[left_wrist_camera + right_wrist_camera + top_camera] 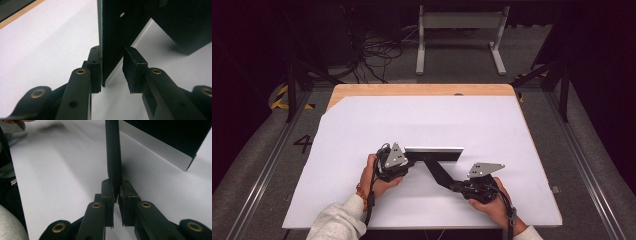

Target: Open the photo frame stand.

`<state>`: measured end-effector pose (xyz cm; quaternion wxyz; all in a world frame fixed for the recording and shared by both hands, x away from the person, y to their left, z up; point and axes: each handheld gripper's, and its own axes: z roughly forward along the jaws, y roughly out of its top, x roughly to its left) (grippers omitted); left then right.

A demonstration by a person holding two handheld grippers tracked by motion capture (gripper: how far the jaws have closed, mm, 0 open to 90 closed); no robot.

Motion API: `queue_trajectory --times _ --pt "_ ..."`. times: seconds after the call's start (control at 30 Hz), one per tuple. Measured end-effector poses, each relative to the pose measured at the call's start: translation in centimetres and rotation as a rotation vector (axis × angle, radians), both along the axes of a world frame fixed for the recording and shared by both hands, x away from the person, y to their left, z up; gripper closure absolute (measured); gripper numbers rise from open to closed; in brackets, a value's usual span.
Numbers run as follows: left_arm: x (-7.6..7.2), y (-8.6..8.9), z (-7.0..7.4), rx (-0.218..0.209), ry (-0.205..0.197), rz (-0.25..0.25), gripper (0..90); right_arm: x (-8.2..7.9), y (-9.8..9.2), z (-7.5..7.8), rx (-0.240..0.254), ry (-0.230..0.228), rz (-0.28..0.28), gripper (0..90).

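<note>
A flat black panel with a silver top edge (434,151) stands on its edge on the white sheet (422,120). A black strip (438,172) runs from it diagonally toward the near right. My left gripper (409,160) sits at the panel's left end. In the left gripper view the panel (120,30) stands between the jaws of the left gripper (112,66); one pad (95,72) touches it, the other is apart from it. My right gripper (455,186) is shut on the strip's near end, and the pads of the right gripper (116,192) pinch the thin strip (113,152).
The white sheet covers most of a wooden table (422,90). Beyond the table a white metal frame (459,35) and cables (377,55) lie on the floor. The person's hands and light sleeves (337,220) come in at the near edge.
</note>
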<state>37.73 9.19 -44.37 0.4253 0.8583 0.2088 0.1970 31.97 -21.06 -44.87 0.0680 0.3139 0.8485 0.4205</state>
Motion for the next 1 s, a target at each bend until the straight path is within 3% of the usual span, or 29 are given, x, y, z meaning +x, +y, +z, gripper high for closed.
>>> queue_trajectory --times 0.6,0.73,1.0 --pt "0.1 0.2 -0.1 0.0 0.012 -0.013 69.2 -0.5 -1.1 0.5 -0.006 -0.048 0.02 81.4" --pt "0.1 0.2 0.0 0.028 0.005 -0.027 68.1 -0.5 -1.2 0.7 -0.014 -0.061 0.015 80.7" --pt "0.1 0.5 0.1 0.04 0.009 -0.05 64.5 -0.4 -1.6 1.2 -0.001 -0.08 0.008 77.8"
